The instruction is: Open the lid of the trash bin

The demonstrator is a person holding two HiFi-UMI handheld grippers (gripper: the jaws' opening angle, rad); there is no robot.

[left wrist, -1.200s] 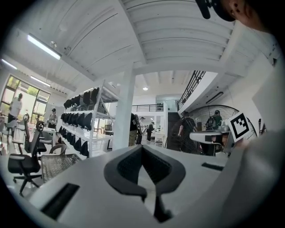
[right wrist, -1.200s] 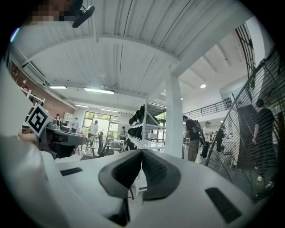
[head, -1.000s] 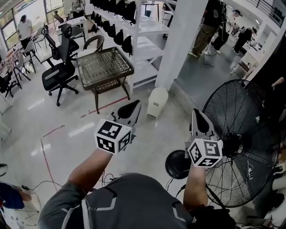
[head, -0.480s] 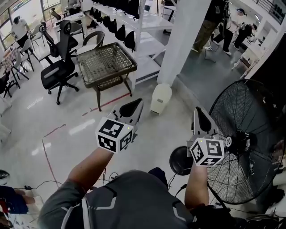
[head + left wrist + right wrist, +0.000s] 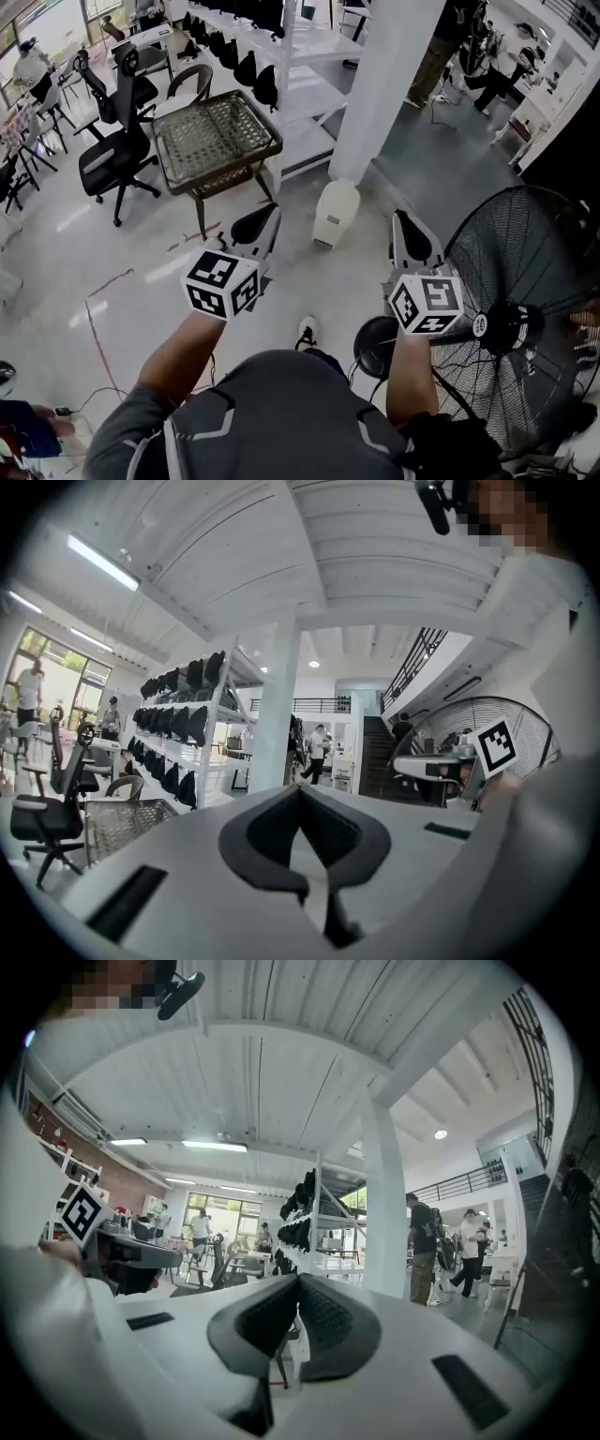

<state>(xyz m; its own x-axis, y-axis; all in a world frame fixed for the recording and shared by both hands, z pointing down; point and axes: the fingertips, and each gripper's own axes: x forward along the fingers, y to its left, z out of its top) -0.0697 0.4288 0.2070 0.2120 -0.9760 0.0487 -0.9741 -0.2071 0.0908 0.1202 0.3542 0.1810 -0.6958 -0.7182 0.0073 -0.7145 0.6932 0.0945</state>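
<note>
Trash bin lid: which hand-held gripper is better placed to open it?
Left, narrowly. The left hand-held gripper is angled toward the trash bin; the right hand-held gripper points past it, with the fan close beside it. Both are shut, empty and well short.

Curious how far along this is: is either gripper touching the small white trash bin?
No, the left gripper and right gripper both hang in the air, short of the small white trash bin on the floor.
</note>
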